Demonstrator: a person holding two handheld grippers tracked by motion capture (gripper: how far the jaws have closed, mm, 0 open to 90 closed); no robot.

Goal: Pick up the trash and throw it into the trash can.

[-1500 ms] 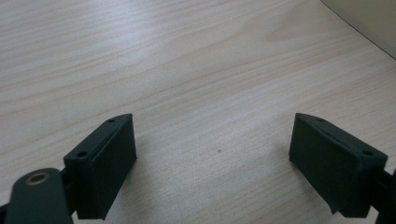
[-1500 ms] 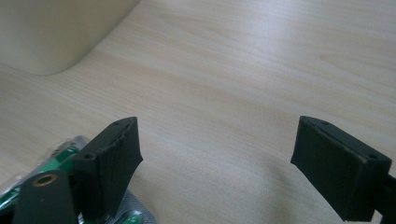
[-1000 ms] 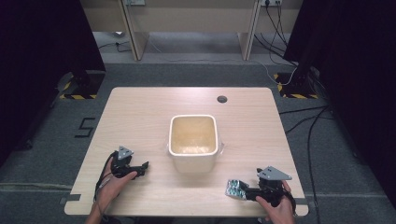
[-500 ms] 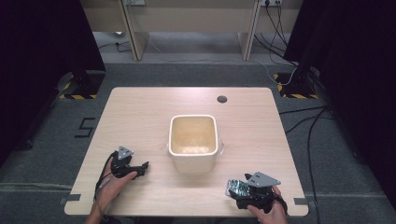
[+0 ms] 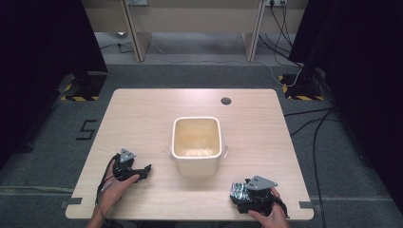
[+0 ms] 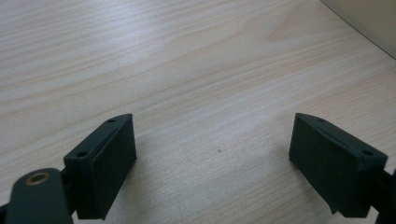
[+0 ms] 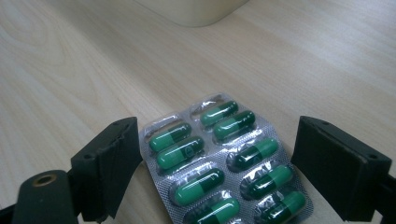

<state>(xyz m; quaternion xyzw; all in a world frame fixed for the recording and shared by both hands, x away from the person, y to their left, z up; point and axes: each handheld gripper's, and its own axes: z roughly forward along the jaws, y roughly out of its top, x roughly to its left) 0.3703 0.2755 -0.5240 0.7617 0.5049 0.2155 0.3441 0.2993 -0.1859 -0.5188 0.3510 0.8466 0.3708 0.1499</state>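
Blister pack (image 7: 224, 161) between released right tool (image 7: 219, 163) jaws, untouched | left tool (image 6: 215, 154) released | tub (image 5: 196, 145) between them, table (image 5: 142, 114)

A lab or recording studio, not a home: a bare pale wood-grain desk (image 5: 142, 118) stands alone on grey carpet (image 5: 199, 76), flanked by black curtains (image 5: 43, 42). Black cables (image 5: 313, 128) trail across the floor, yellow-and-black hazard tape (image 5: 78, 98) marks stand bases, and a black taped figure "5" (image 5: 86, 129) labels the carpet beside it.
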